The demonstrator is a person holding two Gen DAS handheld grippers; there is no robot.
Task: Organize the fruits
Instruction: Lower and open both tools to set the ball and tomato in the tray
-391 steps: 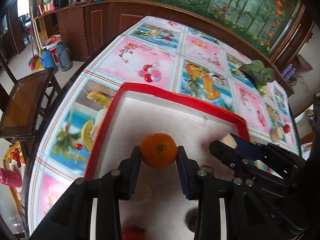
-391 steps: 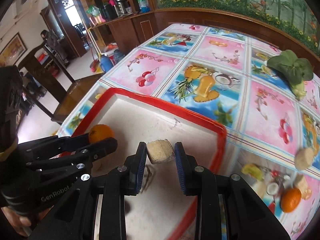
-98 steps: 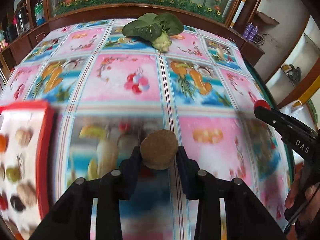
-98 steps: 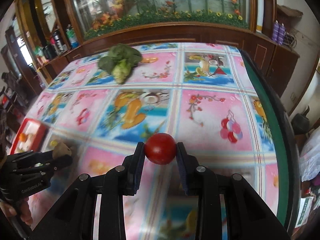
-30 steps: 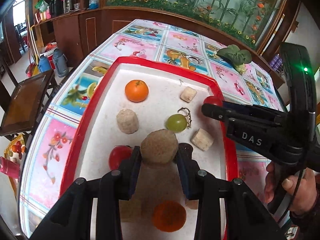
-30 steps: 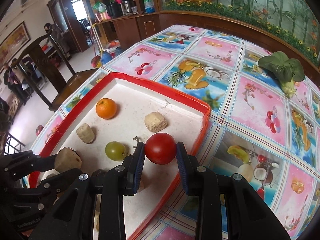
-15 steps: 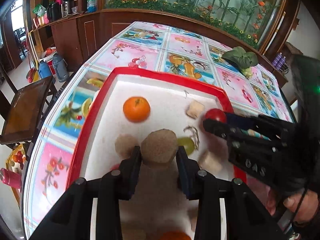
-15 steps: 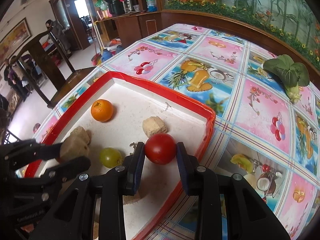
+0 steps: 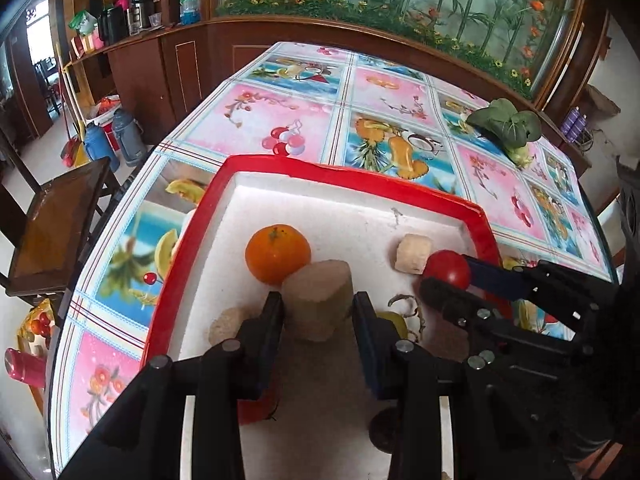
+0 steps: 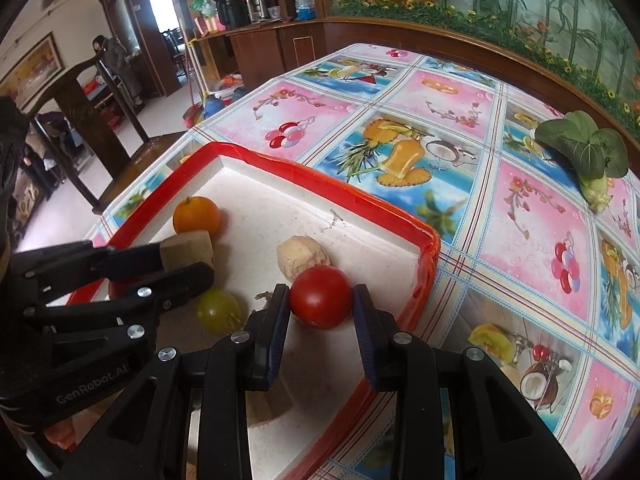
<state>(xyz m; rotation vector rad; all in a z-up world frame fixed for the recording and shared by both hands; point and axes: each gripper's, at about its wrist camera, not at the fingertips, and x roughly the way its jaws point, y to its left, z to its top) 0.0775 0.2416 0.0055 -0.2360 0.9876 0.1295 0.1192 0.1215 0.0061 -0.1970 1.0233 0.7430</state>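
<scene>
Both hands hang over the red-rimmed tray [image 9: 400, 184], each with something pinched. The left gripper [image 9: 318, 312], low in the middle of its own view, has its jaws pressed on the flat sides of a pale brown chunk [image 9: 318, 304], rough and fibrous looking, probably firm and light, so it should stand a solid squeeze without slipping. The right gripper [image 10: 320, 312], centre-low in its view, pinches a red tomato [image 10: 321, 297] across its widest part; that one looks smooth, glossy and round, likely soft enough to bruise and apt to roll once let go, so a gentle hold at the equator seems right. On the white tray floor lie an orange [image 9: 278, 254] just above the chunk, a green grape [image 10: 219, 311] at lower left of the right view, and a pale stub [image 10: 303, 258] just behind the tomato. A leafy green [image 10: 584, 152] sits far off at upper right on the patterned tablecloth [image 10: 520, 216].
</scene>
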